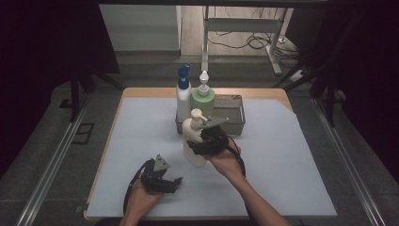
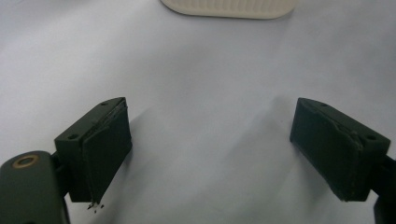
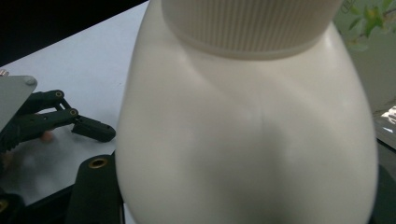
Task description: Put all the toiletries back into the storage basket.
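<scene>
High view: cream pump bottle (image 1: 194,139) upright on the worktop (image 1: 291,155), just in front of a metal tray (image 1: 234,115). A white bottle with a blue cap (image 1: 183,96) and a green pump bottle (image 1: 203,96) stand at the tray's left end. Right hand-held gripper (image 1: 201,143) is at the cream bottle's body. Left hand-held gripper (image 1: 175,182) rests low on the worktop, near the bottle but apart from it.

Left gripper view: jaws wide apart, nothing between them, bare worktop under them; the cream bottle's base (image 2: 229,7) sits ahead at the top edge.

Right gripper view: bottle body (image 3: 247,140) lies between the jaws; pads are hidden, so I cannot tell whether they press yet.

Judgement: the grasp step is in hand. Next move needs a firm clamp on the body, then a straight lift, probably toward the tray, clear of the 2 bottles there.
</scene>
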Motion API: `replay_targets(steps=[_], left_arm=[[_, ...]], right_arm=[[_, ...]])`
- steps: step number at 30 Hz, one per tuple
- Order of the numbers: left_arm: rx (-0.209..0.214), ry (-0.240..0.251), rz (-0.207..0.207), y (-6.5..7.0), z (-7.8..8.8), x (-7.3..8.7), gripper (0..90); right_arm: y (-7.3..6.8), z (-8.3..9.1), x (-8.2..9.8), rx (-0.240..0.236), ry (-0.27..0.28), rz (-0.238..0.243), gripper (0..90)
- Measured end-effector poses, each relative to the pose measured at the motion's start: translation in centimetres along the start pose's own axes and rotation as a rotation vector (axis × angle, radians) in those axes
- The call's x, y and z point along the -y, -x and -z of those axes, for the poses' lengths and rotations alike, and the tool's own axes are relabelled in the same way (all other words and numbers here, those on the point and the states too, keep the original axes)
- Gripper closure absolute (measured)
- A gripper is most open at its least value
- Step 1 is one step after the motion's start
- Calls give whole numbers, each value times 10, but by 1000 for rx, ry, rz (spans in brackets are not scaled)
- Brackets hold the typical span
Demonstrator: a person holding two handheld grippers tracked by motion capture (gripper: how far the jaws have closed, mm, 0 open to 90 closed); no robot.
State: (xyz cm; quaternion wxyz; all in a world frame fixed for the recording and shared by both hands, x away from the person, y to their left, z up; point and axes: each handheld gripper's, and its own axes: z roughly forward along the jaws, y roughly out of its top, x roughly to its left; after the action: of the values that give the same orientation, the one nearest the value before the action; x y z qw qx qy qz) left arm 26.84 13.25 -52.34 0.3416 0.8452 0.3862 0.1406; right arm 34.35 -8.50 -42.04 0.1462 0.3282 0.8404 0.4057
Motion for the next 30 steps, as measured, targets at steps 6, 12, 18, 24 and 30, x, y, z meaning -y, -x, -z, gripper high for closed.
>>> replay_targets(steps=[6,12,18,24,30], left_arm=[[1,1,1,0,0,0,122],[0,0,0,0,0,0,122],[1,-1,1,0,0,0,123],[1,-1,-1,0,0,0,123],[2,1,3,0,0,0,122]], right_arm=[[-2,2,1,-10,0,32,364],[1,13,-2,-29,5,21,366],[7,28,-6,-30,10,14,366],[15,43,-8,-27,12,2,366],[23,56,-8,-20,11,-11,367]])
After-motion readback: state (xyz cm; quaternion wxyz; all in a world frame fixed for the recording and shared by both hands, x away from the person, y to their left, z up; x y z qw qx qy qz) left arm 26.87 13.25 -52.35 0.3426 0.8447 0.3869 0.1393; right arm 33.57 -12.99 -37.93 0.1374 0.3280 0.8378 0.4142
